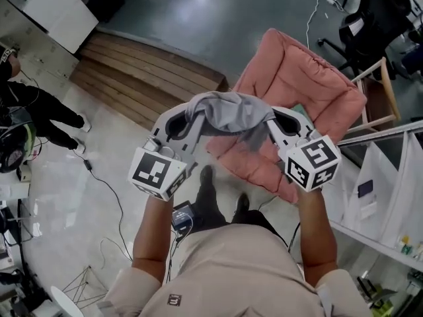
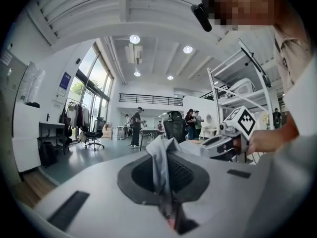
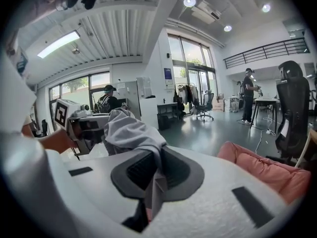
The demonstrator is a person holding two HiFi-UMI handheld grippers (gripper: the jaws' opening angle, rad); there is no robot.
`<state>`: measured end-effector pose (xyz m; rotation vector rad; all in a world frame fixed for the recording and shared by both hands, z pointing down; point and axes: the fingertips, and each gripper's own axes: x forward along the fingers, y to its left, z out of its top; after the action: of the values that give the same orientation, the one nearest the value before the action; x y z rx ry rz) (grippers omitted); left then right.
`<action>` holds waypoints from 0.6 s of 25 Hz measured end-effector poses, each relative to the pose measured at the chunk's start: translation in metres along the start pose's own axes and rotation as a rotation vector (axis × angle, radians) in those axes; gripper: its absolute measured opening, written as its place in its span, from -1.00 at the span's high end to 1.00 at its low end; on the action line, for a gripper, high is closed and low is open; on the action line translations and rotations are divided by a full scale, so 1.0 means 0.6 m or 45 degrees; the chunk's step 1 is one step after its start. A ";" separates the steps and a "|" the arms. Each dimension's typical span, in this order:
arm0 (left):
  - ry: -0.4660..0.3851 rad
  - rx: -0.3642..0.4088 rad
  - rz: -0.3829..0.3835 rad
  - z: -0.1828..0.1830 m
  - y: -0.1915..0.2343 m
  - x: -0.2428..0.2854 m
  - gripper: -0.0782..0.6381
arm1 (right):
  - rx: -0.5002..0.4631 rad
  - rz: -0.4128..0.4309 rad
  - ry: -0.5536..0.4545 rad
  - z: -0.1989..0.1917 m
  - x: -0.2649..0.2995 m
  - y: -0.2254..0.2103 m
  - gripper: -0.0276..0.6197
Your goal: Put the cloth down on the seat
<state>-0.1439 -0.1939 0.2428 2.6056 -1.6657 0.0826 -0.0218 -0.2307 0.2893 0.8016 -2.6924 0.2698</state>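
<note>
Head view shows the grey cloth (image 1: 228,114) slung in the air between the two tools, one end in the left tongs (image 1: 188,115) and the other in the right tongs (image 1: 272,119). Each gripper view shows that tool's jaws pressed together on a fold of the fabric, which bunches up past the pads.

The cloth's long axis runs from one hand to the other, sagging a little in the middle. The seat (image 1: 297,88), a padded pink cushion on a chair with a pale wooden frame, lies below and beyond the cloth, further from the person. It sits off to the person's right, so the right tongs hang over its near edge and are the nearer to it, while the left tongs are over bare floor (image 1: 211,12). The cloth does not touch the cushion. Setting it down would probably mean carrying both hands forward, rightward and lower before the jaws let go.

The cushion looks soft and quilted, and tilted rather than flat. The floor is glossy grey, and a low wooden platform (image 1: 145,71) crosses it to the left of the seat. A white shelving rack (image 1: 383,177) stands on the right. The gripper views show an open, tall-windowed workroom with office chairs (image 3: 291,110) and people standing far off.
</note>
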 end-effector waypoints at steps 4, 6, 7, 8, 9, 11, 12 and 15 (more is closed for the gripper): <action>0.042 -0.021 -0.009 -0.015 0.061 0.037 0.73 | 0.015 -0.027 0.000 0.001 0.064 -0.025 0.88; 0.050 -0.018 -0.014 -0.028 0.085 0.056 0.73 | 0.027 -0.033 0.001 -0.004 0.092 -0.037 0.88; 0.051 -0.017 -0.017 -0.037 0.096 0.064 0.73 | 0.032 -0.036 0.002 -0.008 0.105 -0.042 0.88; 0.051 -0.017 -0.022 -0.046 0.105 0.071 0.73 | 0.037 -0.038 0.004 -0.011 0.116 -0.048 0.88; 0.051 -0.017 -0.025 -0.055 0.114 0.078 0.73 | 0.041 -0.039 0.005 -0.015 0.127 -0.053 0.88; 0.048 -0.014 -0.030 -0.072 0.131 0.093 0.73 | 0.042 -0.041 0.006 -0.021 0.147 -0.063 0.88; 0.046 -0.012 -0.032 -0.080 0.139 0.100 0.73 | 0.040 -0.041 0.006 -0.024 0.157 -0.068 0.88; 0.053 -0.019 -0.031 -0.101 0.159 0.118 0.73 | 0.040 -0.044 0.009 -0.033 0.183 -0.082 0.88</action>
<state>-0.2021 -0.2938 0.3091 2.5943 -1.6151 0.1220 -0.0763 -0.3204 0.3509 0.8533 -2.6713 0.3070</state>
